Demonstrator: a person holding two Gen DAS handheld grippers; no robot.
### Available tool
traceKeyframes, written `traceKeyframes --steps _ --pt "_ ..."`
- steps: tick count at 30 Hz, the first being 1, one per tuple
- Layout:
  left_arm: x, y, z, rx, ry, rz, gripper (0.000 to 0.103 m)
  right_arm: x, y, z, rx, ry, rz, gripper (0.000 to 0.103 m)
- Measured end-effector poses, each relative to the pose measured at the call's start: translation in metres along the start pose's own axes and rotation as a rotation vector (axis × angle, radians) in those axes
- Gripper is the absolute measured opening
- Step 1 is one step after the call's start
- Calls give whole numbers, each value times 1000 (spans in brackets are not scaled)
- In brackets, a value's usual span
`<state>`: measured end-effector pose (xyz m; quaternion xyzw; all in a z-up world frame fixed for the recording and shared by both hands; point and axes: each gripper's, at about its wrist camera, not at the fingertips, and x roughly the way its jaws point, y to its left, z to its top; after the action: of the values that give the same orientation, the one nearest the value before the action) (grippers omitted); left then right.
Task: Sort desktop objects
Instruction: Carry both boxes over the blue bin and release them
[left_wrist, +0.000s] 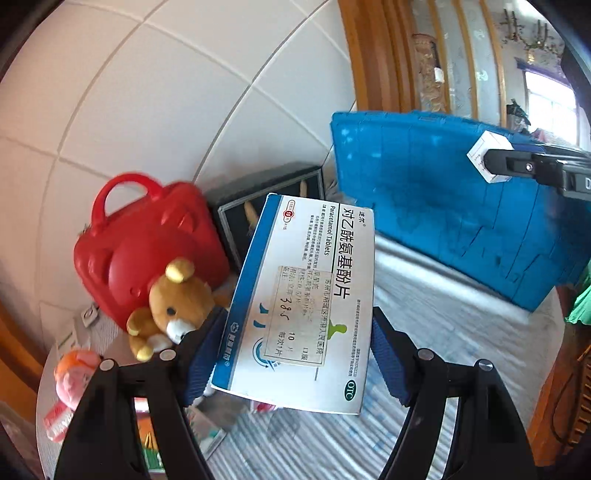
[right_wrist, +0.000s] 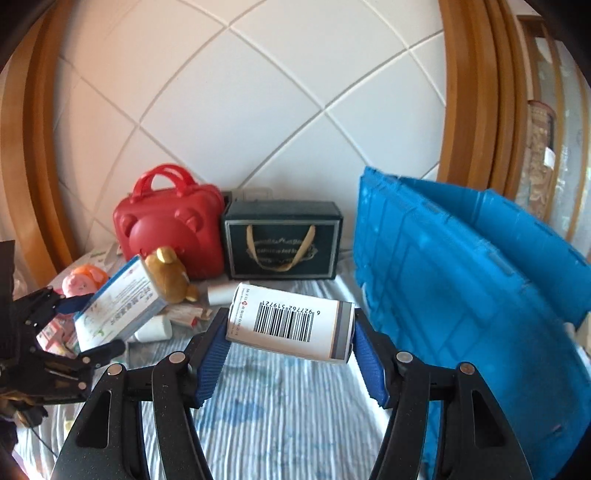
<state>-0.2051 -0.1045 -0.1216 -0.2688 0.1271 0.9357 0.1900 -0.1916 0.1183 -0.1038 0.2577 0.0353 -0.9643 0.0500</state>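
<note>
My left gripper (left_wrist: 299, 350) is shut on a blue-and-white paracetamol tablet box (left_wrist: 306, 295), held tilted above the table. The same box (right_wrist: 118, 302) and left gripper (right_wrist: 88, 328) show at the left of the right wrist view. My right gripper (right_wrist: 290, 332) is shut on a small white box with a barcode (right_wrist: 291, 321), its blue pads pressing both ends. That small box (left_wrist: 487, 155) and the right gripper's finger (left_wrist: 517, 166) appear at the upper right of the left wrist view, in front of the blue crate (left_wrist: 443, 199).
A blue plastic crate (right_wrist: 461, 277) stands at the right. Against the tiled wall are a red bear-shaped case (right_wrist: 170, 225) and a dark gift box (right_wrist: 282, 240). A brown teddy bear (right_wrist: 170, 277), a pink doll (right_wrist: 83, 280) and small packets lie at the left on the striped cloth (right_wrist: 288, 406).
</note>
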Motion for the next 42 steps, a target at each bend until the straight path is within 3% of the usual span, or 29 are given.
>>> traceKeyframes --steps 6,10,18,23,25,26,28,31,35,42 --pt "-11 -71 92 70 -154 -108 75 -87 -62 21 48 -150 -145 63" --pt "1 -133 150 122 -207 -164 75 -116 -124 31 104 -184 -242 63" --pt "32 -243 231 164 -234 -180 75 -129 -244 44 204 -184 -331 64" --pt "42 -279 267 162 -242 -177 76 -121 -296 50 239 -176 -330 65" --pt "49 -289 284 175 -222 -181 79 -116 -313 55 257 -163 -340 69" --pt "51 -293 291 184 -216 -161 79 -115 -321 57 267 -159 -345 82" --pt "54 -299 300 207 -218 -109 80 -121 -332 59 290 -194 -352 94" --pt "57 -304 303 200 -218 -47 81 -131 -344 59 309 -240 -344 95" --pt "55 -300 295 126 -215 -26 81 -137 -347 54 325 -265 -328 100" --pt "45 -295 272 90 -216 31 81 -140 -337 42 325 -284 -308 103"
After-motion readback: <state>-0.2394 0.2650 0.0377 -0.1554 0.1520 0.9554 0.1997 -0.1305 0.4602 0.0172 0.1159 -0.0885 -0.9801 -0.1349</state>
